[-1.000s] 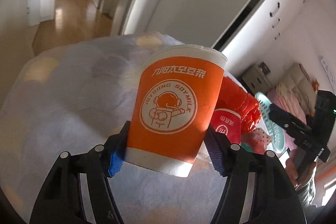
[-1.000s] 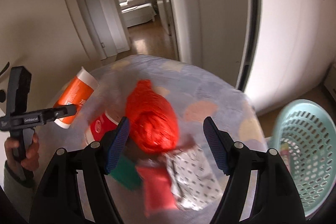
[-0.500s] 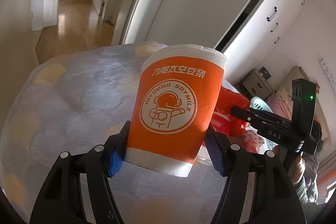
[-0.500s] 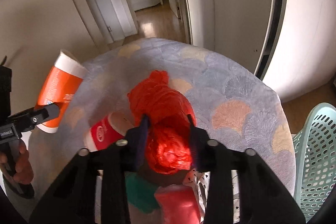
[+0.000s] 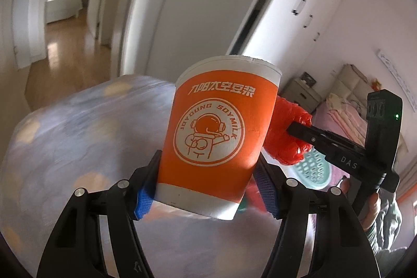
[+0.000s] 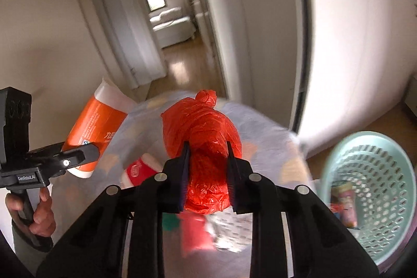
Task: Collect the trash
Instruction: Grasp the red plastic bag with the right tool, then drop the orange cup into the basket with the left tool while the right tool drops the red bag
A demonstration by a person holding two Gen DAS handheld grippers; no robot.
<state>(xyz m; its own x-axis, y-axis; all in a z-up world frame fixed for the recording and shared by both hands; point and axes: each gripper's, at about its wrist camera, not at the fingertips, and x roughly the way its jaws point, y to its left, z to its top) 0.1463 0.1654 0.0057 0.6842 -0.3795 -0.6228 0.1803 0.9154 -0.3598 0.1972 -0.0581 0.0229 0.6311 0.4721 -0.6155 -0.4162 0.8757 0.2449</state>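
— Count, largest first?
— One patterned bed (image 6: 263, 132); one mint basket (image 6: 372, 189) off its right edge, apart.
— Grippers?
— Left gripper (image 5: 207, 180) pinches one orange cup (image 5: 216, 137) above the bed; right gripper (image 6: 207, 173) pinches one red bag (image 6: 206, 145). One red cup (image 6: 138, 171) lies on it.

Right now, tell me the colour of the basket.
Pale mint green basket with perforated walls, clearest in the right wrist view.

blurred: bedspread (image 5: 78, 134) | hidden: items (image 6: 224, 228) under red bag (image 6: 206, 147)
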